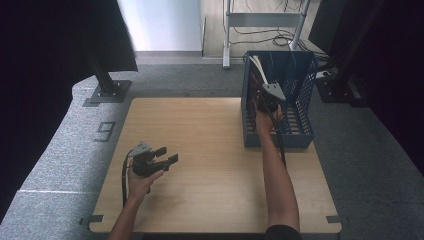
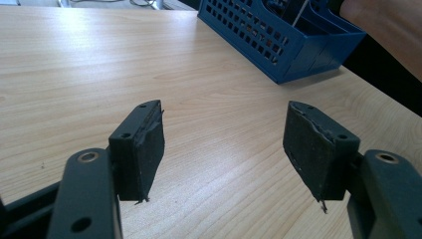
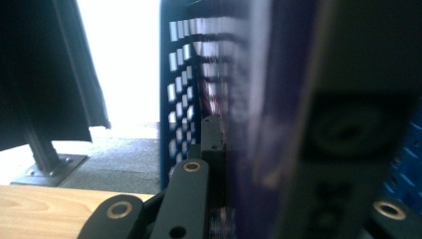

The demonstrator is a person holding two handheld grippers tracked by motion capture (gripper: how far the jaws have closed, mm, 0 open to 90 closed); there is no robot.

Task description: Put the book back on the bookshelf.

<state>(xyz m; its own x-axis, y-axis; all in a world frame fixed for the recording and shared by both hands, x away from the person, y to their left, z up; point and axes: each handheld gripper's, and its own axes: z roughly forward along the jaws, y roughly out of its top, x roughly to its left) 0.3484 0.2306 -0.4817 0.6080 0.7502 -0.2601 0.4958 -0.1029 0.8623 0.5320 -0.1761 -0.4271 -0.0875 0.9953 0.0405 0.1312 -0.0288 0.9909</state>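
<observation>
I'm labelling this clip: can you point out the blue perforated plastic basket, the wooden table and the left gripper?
Blue perforated plastic basket (image 1: 305, 85), high view, right wall.
Light wooden table (image 1: 210, 150), high view, bare top.
Left gripper (image 2: 224, 149), left gripper view, midway between open jaws.

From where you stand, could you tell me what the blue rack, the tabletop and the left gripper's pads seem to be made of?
The blue rack looks like moulded plastic: even colour and a regular grid of holes in its walls. The tabletop looks like pale wood or wood-look laminate, with matte grain lines. The left gripper has pads that look like dark rubber or foam, matte, with frayed edges.
</observation>
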